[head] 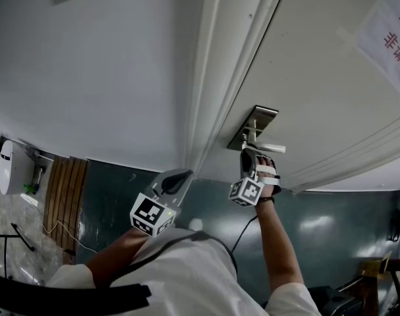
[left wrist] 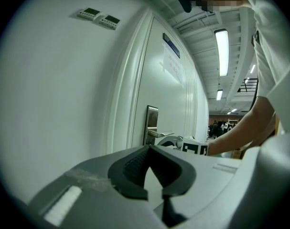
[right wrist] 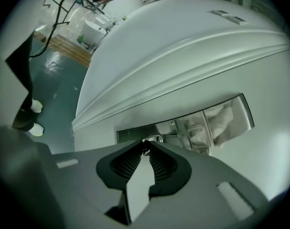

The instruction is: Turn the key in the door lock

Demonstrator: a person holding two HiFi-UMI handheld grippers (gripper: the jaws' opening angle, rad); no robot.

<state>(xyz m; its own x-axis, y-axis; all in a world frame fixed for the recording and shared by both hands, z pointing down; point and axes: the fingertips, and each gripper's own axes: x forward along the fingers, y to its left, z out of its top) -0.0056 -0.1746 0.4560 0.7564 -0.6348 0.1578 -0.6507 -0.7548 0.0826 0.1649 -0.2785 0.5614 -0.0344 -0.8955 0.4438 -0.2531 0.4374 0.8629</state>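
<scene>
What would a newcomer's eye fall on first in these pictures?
The right gripper, jaws pinched on what looks like the key, at the metal lock plate on the door. The paper notice with red print at the door's upper right, and the left gripper beside the door frame.

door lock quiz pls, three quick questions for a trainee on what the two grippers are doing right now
1. True or false: the left gripper touches the lock plate.
2. What is pinched at the tips of the right gripper? A: the door handle. B: the key. C: nothing.
3. In the head view, what hangs on the door at the upper right?

Key: 1 false, it is held back by the door frame with its jaws together and empty. 2 B. 3 a paper notice with red print.
</scene>
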